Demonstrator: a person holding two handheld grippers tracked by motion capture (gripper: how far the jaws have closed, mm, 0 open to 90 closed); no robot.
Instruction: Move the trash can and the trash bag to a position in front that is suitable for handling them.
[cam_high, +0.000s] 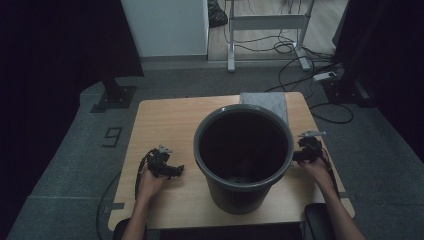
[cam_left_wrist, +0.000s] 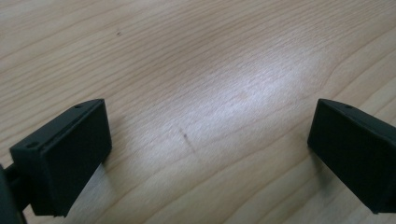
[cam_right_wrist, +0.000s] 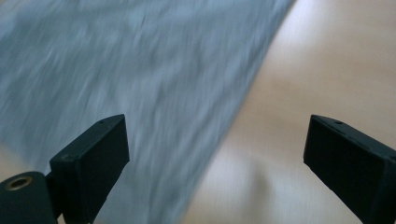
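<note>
Standing near the middle of the wooden tabletop (cam_high: 165, 120), a dark grey bucket (cam_high: 243, 156) is seen upright with its mouth open to the high view. It is flanked by the two tools. The left tool (cam_high: 172, 170) is held low over the bare wood, a little apart from the bucket's left side, with its tips turned toward the bucket wall. In the left gripper view its two black jaws are spread wide, and nothing but wood grain is seen between them. The right tool (cam_high: 296, 156) is held just beside the bucket's right rim; whether it touches the rim cannot be told from the high view. In the right gripper view, which is blurred, its jaws stand wide apart with nothing clamped between them, and a grey cloth (cam_right_wrist: 140, 79) lying on the pale wood is seen beyond them. That cloth (cam_high: 267, 102) is spread flat at the far edge of the tabletop, behind the bucket and partly hidden by it.
</note>
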